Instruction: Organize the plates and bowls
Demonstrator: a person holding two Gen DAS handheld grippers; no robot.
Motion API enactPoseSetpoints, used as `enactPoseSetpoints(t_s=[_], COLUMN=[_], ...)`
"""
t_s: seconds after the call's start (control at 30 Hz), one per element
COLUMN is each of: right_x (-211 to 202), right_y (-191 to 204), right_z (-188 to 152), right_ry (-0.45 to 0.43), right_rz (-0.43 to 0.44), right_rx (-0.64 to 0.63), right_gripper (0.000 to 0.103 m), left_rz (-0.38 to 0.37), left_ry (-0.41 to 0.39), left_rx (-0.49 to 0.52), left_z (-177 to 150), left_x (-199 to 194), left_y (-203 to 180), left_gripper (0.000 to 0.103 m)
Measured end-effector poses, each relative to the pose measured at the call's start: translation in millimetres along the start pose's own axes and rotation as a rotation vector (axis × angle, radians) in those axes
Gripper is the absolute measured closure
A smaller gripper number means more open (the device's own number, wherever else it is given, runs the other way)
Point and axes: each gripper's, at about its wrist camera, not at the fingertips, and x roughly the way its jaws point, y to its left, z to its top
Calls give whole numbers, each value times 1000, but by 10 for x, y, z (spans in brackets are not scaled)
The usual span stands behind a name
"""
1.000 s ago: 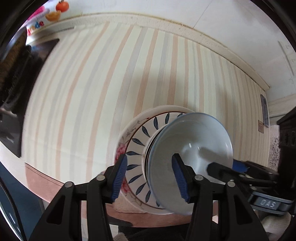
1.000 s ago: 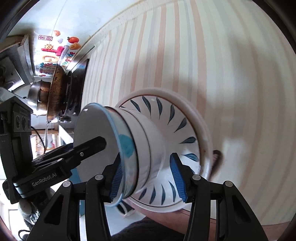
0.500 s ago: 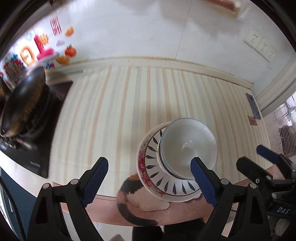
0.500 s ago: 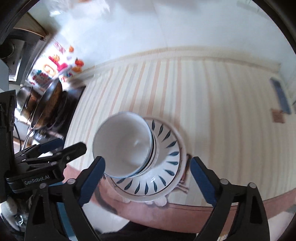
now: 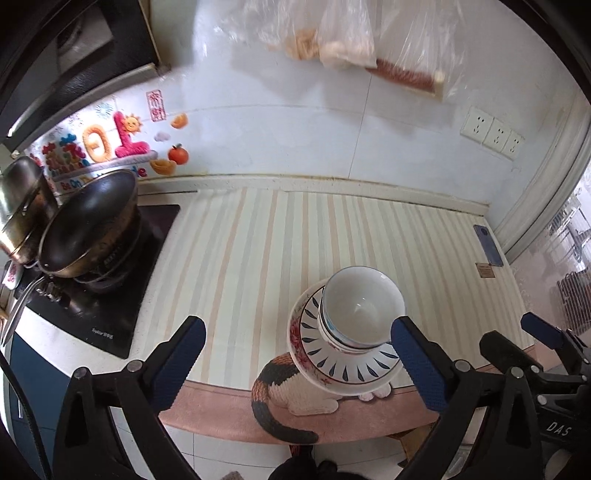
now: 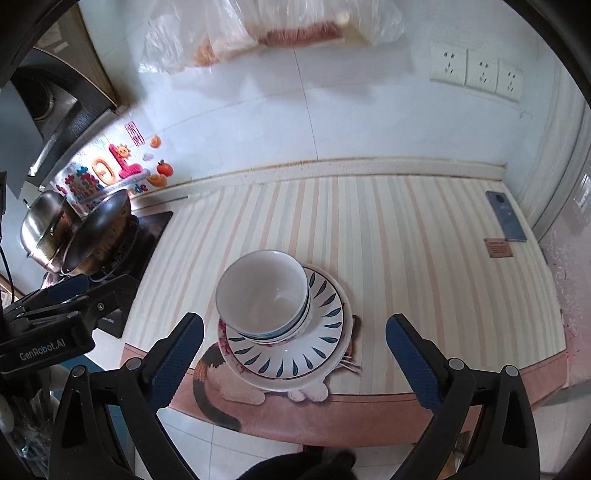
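Observation:
A stack of white bowls (image 5: 362,306) sits on stacked plates, the top one with blue leaf marks (image 5: 317,332), near the front edge of the striped counter mat. The bowls (image 6: 262,291) and the leaf plate (image 6: 325,332) also show in the right wrist view. My left gripper (image 5: 299,358) is open and empty, pulled back above and in front of the stack. My right gripper (image 6: 295,354) is open and empty, also held back above the stack. Each gripper shows at the edge of the other's view.
A black wok (image 5: 88,229) and a steel pot (image 5: 22,199) stand on the stove at the left. A phone (image 6: 506,218) and a small brown tag (image 6: 498,247) lie at the right of the mat (image 6: 406,240). Wall sockets (image 6: 476,74) and hanging plastic bags (image 5: 332,33) are on the wall.
Both grippers opened, let go of the bowl, and drew back and up from the stack. The bowl now rests on the stacked bowls and plates.

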Motion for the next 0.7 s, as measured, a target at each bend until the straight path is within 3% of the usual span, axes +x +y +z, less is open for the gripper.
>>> enactPoseSetpoints(t_s=[0.33, 0.7], right_x=[-868, -1953], right_y=[86, 138], right_z=[-323, -983], right_ry=[-117, -188], right_rz=[20, -6], right_rx=[-28, -64], right_gripper=[2, 2], left_rz=[69, 94], left_ry=[-107, -185], left_rx=[-12, -26], left_z=[-473, -1072], left_x=[-844, -1680], left_y=[-104, -208], left_gripper=[0, 0])
